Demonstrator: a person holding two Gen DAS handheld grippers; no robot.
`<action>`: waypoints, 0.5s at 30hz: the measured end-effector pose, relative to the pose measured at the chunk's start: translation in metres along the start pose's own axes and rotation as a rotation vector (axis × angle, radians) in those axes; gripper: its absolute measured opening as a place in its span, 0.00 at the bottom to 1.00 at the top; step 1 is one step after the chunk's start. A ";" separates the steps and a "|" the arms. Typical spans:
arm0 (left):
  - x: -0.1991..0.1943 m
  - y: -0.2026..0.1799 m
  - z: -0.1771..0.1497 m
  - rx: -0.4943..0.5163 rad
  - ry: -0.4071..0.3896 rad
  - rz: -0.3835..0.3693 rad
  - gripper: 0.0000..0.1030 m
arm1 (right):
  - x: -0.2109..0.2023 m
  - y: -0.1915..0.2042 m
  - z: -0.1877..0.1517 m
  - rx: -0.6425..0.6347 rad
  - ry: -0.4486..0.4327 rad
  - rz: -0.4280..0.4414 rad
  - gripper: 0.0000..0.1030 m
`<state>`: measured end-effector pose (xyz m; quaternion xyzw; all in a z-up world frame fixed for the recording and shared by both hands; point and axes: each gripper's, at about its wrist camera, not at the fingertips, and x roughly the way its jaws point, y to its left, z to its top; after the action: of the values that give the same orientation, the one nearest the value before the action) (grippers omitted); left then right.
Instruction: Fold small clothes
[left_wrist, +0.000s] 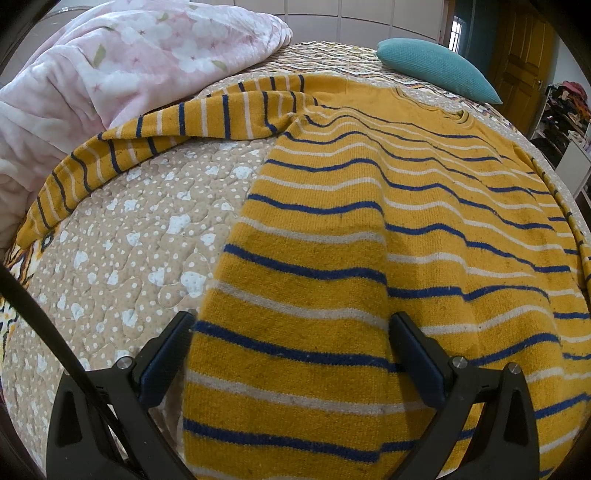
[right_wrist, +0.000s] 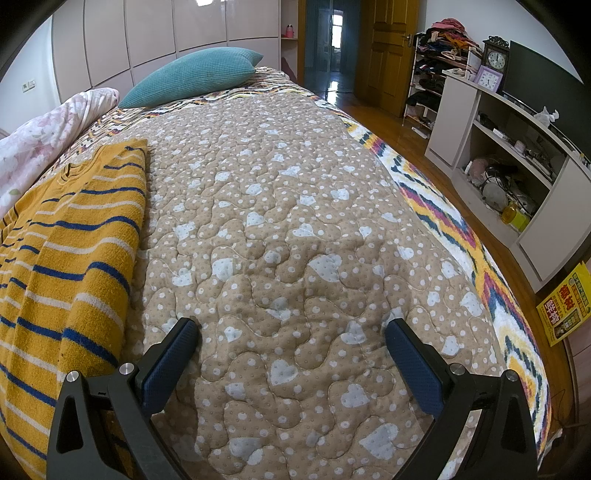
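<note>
A mustard-yellow sweater (left_wrist: 369, 229) with blue and white stripes lies spread on the bed, collar at the far end. One sleeve (left_wrist: 147, 129) stretches out to the left over the quilt. My left gripper (left_wrist: 291, 332) is open, its fingers straddling the sweater's near left edge; whether the fabric touches the pads I cannot tell. In the right wrist view the same sweater (right_wrist: 74, 251) lies at the left, its right side folded in to a straight edge. My right gripper (right_wrist: 291, 336) hangs open over bare quilt, to the right of the sweater.
The bed carries a beige quilt (right_wrist: 295, 206) with white hearts and dots. A pink floral blanket (left_wrist: 110, 62) is piled at the far left, a teal pillow (right_wrist: 195, 74) at the head. Shelves (right_wrist: 509, 155) and wooden floor lie beyond the right edge.
</note>
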<state>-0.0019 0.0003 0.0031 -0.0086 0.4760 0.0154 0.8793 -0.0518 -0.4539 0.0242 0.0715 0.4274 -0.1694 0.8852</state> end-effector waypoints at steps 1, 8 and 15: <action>-0.001 0.000 0.000 0.000 0.001 0.000 1.00 | 0.000 0.000 0.000 0.000 0.000 0.000 1.00; 0.002 0.000 0.001 -0.010 0.008 0.003 1.00 | 0.000 0.000 0.000 0.000 0.000 0.000 1.00; 0.005 -0.002 0.003 -0.039 0.003 0.027 1.00 | -0.001 0.002 0.000 -0.005 0.002 -0.011 1.00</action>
<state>0.0029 -0.0014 0.0004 -0.0191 0.4768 0.0364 0.8780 -0.0523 -0.4520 0.0249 0.0671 0.4290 -0.1734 0.8839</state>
